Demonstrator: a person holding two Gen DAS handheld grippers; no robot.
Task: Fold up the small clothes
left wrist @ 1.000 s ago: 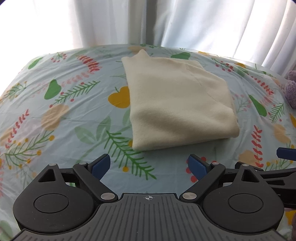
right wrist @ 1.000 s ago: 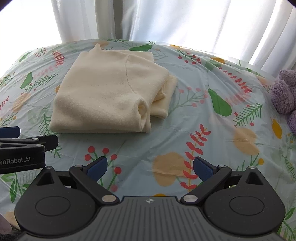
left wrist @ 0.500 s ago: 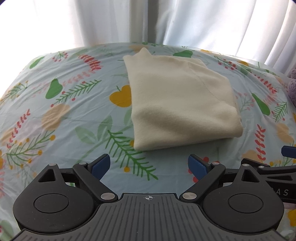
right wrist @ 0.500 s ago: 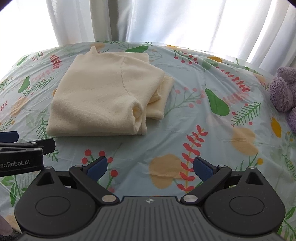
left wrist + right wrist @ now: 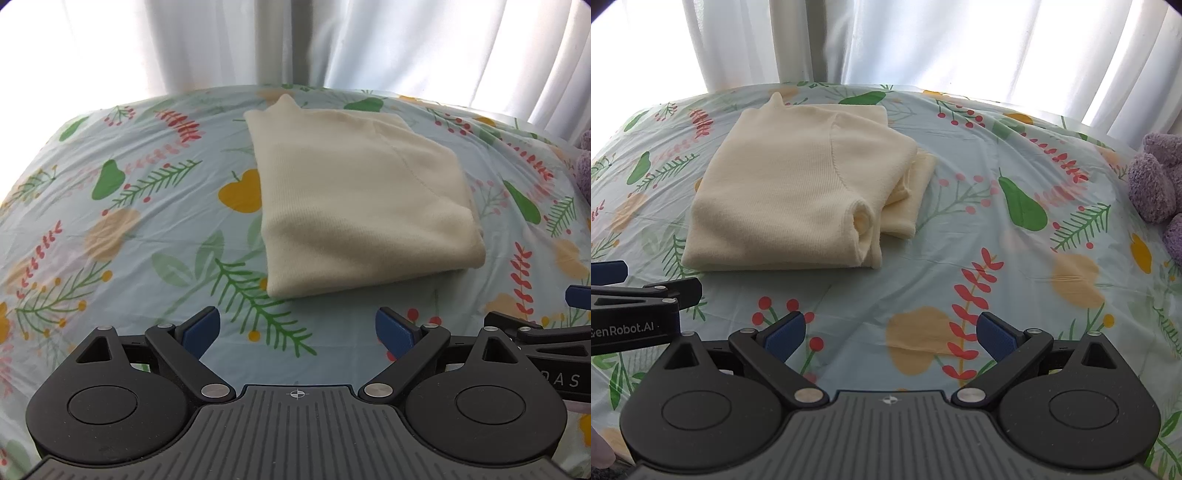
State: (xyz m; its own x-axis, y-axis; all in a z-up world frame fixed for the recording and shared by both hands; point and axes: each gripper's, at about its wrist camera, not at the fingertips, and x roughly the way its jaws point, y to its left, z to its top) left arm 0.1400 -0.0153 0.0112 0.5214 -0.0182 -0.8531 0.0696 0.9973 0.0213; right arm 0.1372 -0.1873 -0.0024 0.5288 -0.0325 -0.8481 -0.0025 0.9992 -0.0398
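Hovering with fingers spread and empty, both grippers, left gripper (image 5: pixel 297 328) and right gripper (image 5: pixel 890 330), face the folded cream garment (image 5: pixel 362 199), seemingly finished; next likely tidying its protruding sleeve.

Black hand-held gripper (image 5: pixel 890 332); blue pads (image 5: pixel 785 334); silver screws; "GenRobot.AI" lettering.

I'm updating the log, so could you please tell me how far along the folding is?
Done: the cream sweater lies folded in a compact stack on the floral sheet. In hand: nothing; left claw and right claw are open. Left: perhaps tucking the protruding layer.
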